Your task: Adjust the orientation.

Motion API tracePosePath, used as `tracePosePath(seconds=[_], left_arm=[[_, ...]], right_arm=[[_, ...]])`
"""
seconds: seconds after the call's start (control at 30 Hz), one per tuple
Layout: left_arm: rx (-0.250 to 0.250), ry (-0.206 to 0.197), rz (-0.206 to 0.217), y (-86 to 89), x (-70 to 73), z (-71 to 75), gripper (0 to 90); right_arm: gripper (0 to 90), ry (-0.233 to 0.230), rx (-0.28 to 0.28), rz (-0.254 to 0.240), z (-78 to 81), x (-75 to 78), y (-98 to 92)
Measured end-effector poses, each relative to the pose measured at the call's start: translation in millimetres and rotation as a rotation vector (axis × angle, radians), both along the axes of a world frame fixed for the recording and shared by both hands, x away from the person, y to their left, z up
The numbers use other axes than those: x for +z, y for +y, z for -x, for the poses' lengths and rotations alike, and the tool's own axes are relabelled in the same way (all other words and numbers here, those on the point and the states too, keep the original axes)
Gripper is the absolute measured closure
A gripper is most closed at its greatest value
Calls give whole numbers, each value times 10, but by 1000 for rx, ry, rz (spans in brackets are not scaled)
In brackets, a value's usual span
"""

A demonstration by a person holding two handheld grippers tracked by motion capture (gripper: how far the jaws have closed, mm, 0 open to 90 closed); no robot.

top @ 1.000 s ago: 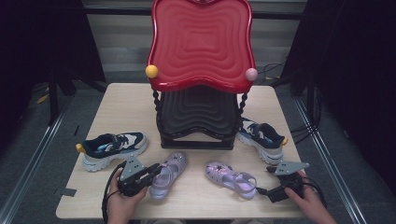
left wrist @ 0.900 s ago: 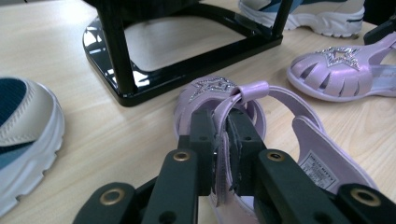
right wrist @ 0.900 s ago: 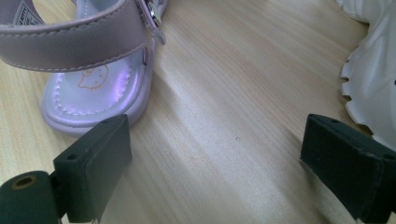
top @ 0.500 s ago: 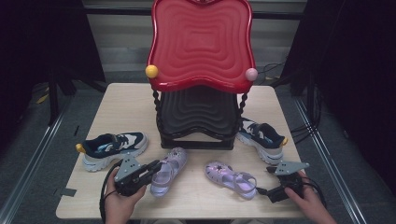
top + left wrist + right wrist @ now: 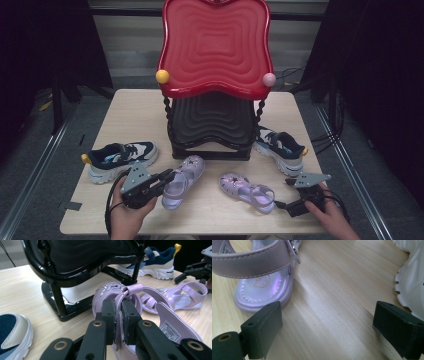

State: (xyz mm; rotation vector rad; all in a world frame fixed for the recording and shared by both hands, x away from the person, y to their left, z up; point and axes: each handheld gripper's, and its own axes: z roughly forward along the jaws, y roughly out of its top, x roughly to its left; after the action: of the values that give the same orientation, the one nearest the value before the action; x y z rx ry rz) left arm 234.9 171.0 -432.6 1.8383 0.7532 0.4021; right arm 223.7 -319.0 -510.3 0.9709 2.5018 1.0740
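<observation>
Left gripper view: the left gripper (image 5: pixel 119 322) has its jaws clenched on a lilac sandal's strap (image 5: pixel 130 291); the right gripper (image 5: pixel 332 325) rests released on the bench (image 5: pixel 332 290).

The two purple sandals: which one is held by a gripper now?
The purple sandal on the left, nearest the black rack. The left gripper has its fingers shut on its heel strap. The other sandal lies free before the open right gripper.

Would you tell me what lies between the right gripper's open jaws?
Bare wooden table, as the right gripper view shows; the right gripper holds nothing, with the purple sandal's heel just beyond one jaw.
</observation>
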Motion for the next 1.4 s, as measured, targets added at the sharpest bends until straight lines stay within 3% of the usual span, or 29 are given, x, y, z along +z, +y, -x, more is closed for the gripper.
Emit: tracePosePath(seconds=[0.37, 0.83, 1.4], left_arm=[[-3, -29, 15, -74, 121, -28, 825], [28, -84, 39, -186, 409, -120, 825], [70, -125, 60, -397, 531, -295, 825]], right_arm=[[75, 0, -1, 0, 2, 0, 0], [74, 0, -1, 0, 2, 0, 0], [74, 0, -2, 0, 2, 0, 0]])
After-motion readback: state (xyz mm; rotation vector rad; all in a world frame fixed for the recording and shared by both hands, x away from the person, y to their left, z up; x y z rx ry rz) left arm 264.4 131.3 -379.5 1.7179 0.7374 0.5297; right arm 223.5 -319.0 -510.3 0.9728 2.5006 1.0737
